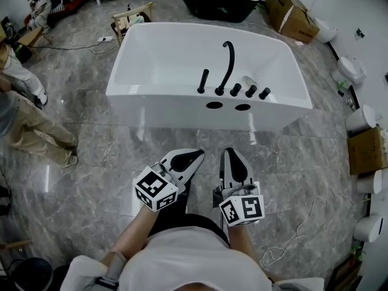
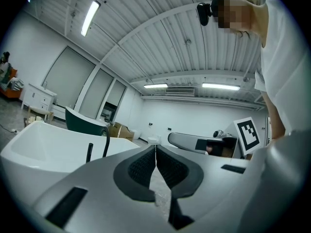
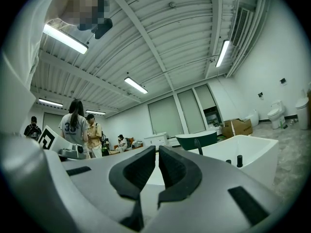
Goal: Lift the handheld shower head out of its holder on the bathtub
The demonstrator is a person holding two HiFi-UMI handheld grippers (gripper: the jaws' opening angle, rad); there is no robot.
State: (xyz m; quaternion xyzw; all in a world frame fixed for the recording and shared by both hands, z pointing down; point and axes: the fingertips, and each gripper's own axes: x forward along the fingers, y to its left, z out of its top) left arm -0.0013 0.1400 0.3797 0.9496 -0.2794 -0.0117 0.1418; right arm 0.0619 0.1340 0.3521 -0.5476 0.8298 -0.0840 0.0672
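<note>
- White and glossy, the rounded bathtub (image 1: 151, 59) stands on grey veined floor tiles (image 1: 109, 156) in the head view. On its near rim the matt black handheld shower head (image 1: 203, 80) stands upright in its holder. It is just left of an arched spout (image 1: 228, 62) and three stubby knobs (image 1: 250, 91). The left gripper (image 1: 199, 154) and right gripper (image 1: 232, 151) hang well short of the bathtub.
- Left gripper view: the left gripper's (image 2: 155, 147) ribbed black pads meet, with nothing between them. The shower head (image 2: 89, 153) shows as a thin rod on the bathtub rim beside the spout (image 2: 105, 142); no knobs show here.
- Right gripper view: the right gripper (image 3: 157, 150) is closed and empty. The spout (image 3: 197, 146) and two knobs (image 3: 238, 160) show on the bathtub; the shower head cannot be made out.
</note>
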